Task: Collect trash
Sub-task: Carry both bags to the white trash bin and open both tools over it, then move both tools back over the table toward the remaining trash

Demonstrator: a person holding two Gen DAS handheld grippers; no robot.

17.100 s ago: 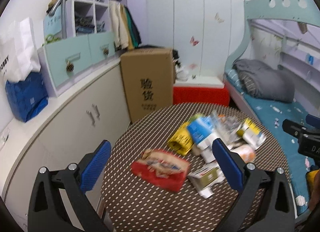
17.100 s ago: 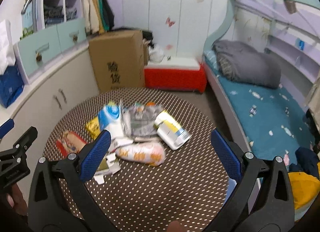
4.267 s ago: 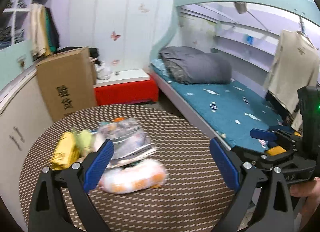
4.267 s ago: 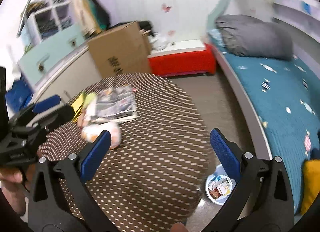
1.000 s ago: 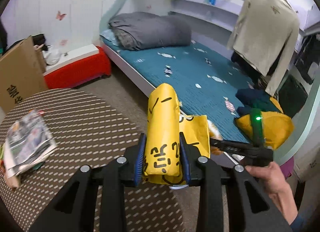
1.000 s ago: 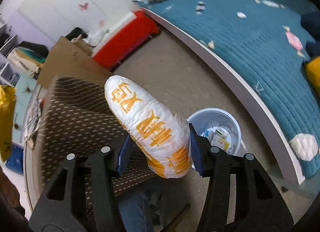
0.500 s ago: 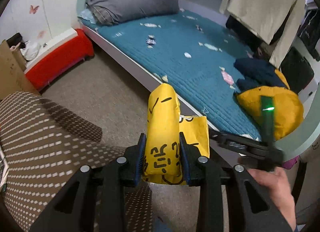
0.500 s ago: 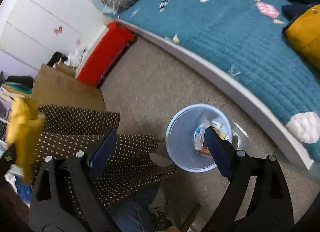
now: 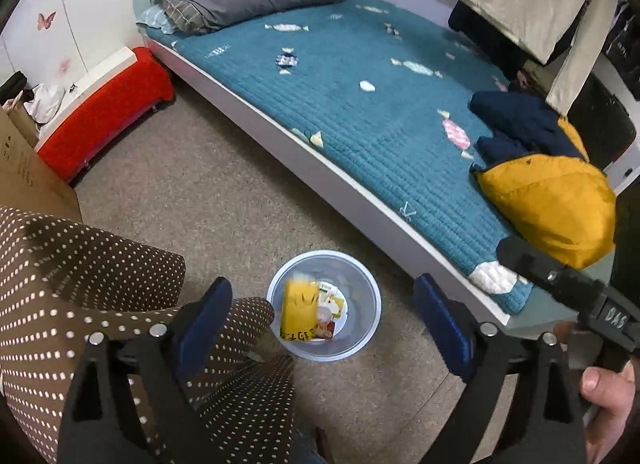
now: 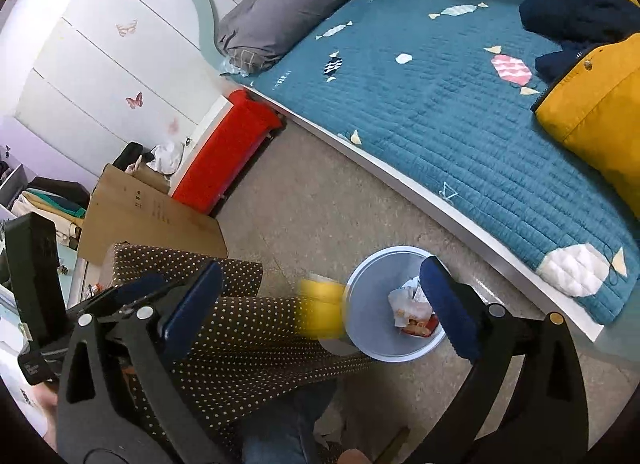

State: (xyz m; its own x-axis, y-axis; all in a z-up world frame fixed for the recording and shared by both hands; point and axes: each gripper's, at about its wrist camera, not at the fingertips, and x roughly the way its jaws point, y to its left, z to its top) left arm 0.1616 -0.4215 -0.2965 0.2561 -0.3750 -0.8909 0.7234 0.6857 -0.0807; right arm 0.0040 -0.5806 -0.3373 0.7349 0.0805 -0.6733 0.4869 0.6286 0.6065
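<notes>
A pale blue round trash bin stands on the carpet between the table and the bed; it also shows in the right wrist view. A yellow wrapper is blurred in mid-fall over the bin, seen beside its rim in the right wrist view. Other wrappers lie inside. My left gripper is open and empty above the bin. My right gripper is open and empty, also above it.
A brown dotted tablecloth hangs at the lower left. A bed with a teal quilt runs along the right. A red box and a cardboard box stand beyond. A yellow jacket lies on the bed.
My left gripper has opened and let go of the yellow wrapper, which falls toward the bin. My right gripper let go of the white and orange bag a moment earlier and stays open.
</notes>
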